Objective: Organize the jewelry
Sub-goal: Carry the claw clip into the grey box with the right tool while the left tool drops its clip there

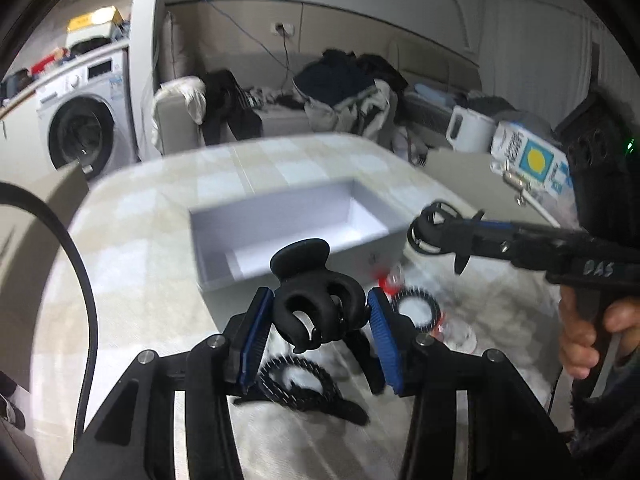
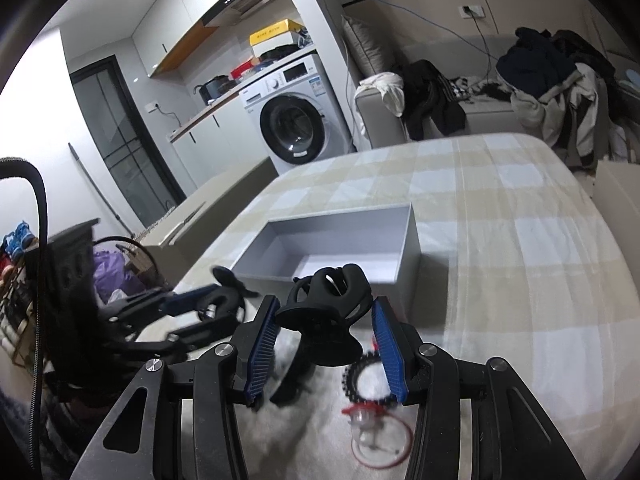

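Observation:
My left gripper [image 1: 320,304] is shut on a black claw hair clip [image 1: 298,258], held just in front of an open grey box [image 1: 272,216]. My right gripper [image 2: 325,312] is shut on a second black claw clip [image 2: 332,280], near the same box [image 2: 408,248]. Each gripper also shows in the other's view: the right gripper [image 1: 440,228] at the box's right end, the left gripper [image 2: 224,296] off to the left. On a white fluffy mat [image 2: 320,432] lie a black spiked bracelet [image 2: 368,376] and a red cord with a clear pendant [image 2: 376,432]. A second spiked bracelet [image 1: 296,380] lies below my left pads.
The box and mat rest on a checked cloth surface [image 2: 500,240]. A white kettle [image 1: 468,128] and a carton [image 1: 528,160] stand beyond its right edge. A washing machine [image 2: 292,120] and a sofa piled with clothes [image 2: 540,72] are behind. A hand [image 1: 580,332] grips the right tool.

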Available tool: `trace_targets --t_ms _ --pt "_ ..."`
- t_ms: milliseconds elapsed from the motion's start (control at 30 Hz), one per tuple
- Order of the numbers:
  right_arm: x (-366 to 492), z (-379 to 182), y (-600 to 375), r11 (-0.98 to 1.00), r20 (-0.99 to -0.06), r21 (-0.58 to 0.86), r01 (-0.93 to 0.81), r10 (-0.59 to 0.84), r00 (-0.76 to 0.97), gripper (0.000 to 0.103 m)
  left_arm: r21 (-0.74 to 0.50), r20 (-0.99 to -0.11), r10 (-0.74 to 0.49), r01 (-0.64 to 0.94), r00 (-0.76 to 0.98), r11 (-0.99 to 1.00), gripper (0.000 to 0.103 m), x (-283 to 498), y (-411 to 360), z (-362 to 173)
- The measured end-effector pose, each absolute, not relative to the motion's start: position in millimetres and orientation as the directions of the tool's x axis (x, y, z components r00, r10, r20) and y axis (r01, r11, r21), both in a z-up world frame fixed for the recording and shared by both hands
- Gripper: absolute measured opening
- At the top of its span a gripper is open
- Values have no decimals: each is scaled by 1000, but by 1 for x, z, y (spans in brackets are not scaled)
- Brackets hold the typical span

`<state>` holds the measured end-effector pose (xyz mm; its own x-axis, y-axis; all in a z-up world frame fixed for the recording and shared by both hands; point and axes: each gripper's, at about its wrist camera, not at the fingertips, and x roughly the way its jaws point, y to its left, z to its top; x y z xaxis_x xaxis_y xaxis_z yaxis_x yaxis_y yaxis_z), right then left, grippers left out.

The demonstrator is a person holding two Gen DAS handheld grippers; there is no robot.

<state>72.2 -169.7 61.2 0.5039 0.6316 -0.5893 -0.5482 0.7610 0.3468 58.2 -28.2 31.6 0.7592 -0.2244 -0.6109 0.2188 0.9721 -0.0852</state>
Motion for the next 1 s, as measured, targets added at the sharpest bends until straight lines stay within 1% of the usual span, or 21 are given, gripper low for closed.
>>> trace_targets --t_ms 167,367,533,700,1000 --pt "87 68 -161 774 -586 338 -535 618 524 46 -60 -554 -168 162 816 985 43 69 -24 47" --pt "113 66 -152 771 -600 376 -514 625 499 46 -68 -538 -127 107 834 992 43 90 -14 46" --pt "128 58 -142 784 -628 367 -500 606 489 46 -93 -562 -115 76 819 993 43 109 -5 35" --pt "139 50 -129 792 -653 349 -502 589 476 46 -89 -587 -112 73 802 993 43 121 -4 25" --pt "152 37 -116 811 -695 317 -492 551 461 46 -86 -623 -99 58 776 995 43 124 -8 12"
